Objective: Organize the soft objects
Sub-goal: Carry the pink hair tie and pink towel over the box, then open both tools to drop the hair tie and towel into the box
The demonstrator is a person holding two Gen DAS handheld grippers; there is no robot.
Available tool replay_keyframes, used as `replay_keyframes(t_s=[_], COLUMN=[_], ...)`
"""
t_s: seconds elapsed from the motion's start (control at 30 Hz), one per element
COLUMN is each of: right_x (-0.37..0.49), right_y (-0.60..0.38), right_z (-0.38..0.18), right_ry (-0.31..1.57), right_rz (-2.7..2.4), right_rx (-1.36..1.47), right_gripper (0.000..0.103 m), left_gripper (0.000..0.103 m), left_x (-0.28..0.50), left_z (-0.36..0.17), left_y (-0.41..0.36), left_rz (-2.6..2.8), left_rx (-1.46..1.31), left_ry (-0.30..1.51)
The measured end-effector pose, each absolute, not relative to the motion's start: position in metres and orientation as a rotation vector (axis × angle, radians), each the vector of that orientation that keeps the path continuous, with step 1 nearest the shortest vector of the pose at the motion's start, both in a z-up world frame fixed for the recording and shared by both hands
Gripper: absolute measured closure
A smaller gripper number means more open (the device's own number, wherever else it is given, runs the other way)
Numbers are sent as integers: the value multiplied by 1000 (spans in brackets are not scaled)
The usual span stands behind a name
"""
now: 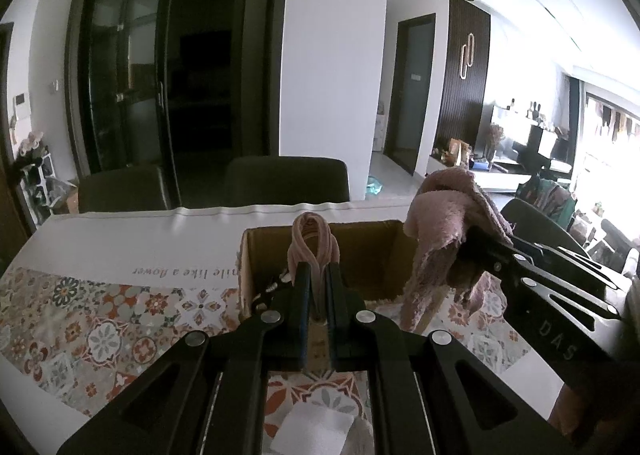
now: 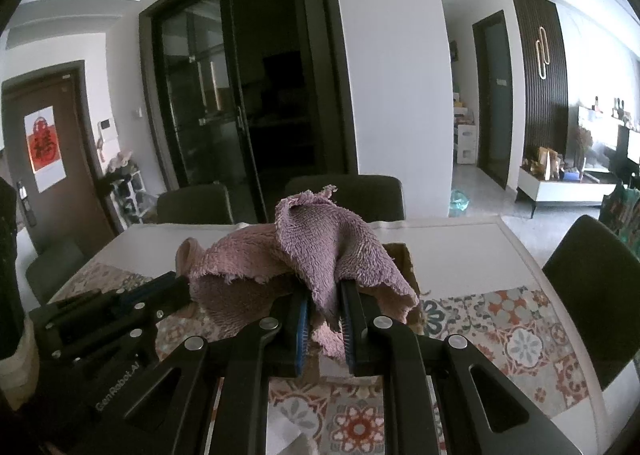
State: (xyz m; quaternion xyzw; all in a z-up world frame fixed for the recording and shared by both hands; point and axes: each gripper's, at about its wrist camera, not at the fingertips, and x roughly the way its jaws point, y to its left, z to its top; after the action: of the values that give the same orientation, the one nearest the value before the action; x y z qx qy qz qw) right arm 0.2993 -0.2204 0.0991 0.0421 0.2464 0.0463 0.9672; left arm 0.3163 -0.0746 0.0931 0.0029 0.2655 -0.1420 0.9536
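Left wrist view: a pink cloth (image 1: 440,215) is held aloft, right of centre, clamped in the right gripper (image 1: 466,245); the left gripper (image 1: 316,275) pinches a fold. Lowering into the cardboard box (image 1: 360,243) is judged next.

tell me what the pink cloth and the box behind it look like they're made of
Pink towel: looks like terry cloth, with a fuzzy looped pile, frayed edges and a matte finish; it is clamped in the right gripper. Cardboard box: plain brown with a dull, unprinted inner wall and open top, so probably corrugated cardboard, though no fluting shows.
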Motion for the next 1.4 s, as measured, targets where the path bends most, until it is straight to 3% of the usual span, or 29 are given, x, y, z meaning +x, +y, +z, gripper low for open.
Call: replay_keyframes(t_s=[1.1,1.17,1.27,1.33,1.4], right_x=[425,427,428,427,425], right_y=[-239,-239,-241,-242,-243], right_z=[16,14,13,14,17], right_ry=[735,743,748,744,731], right_rz=[81,85,85,91,76], right_rx=[75,76,79,92,87], right_gripper=[87,86,81,63,58], left_gripper=[93,85,68,66,63], left_x=[440,440,439,435,432], left_z=[17,16,17,19,22], left_y=[-106,-108,-108,-107,-106], left_rz=[-299,-310,-305,-297,-286], left_rx=[66,70,77,85,96], left_ry=[773,776,766,756,751])
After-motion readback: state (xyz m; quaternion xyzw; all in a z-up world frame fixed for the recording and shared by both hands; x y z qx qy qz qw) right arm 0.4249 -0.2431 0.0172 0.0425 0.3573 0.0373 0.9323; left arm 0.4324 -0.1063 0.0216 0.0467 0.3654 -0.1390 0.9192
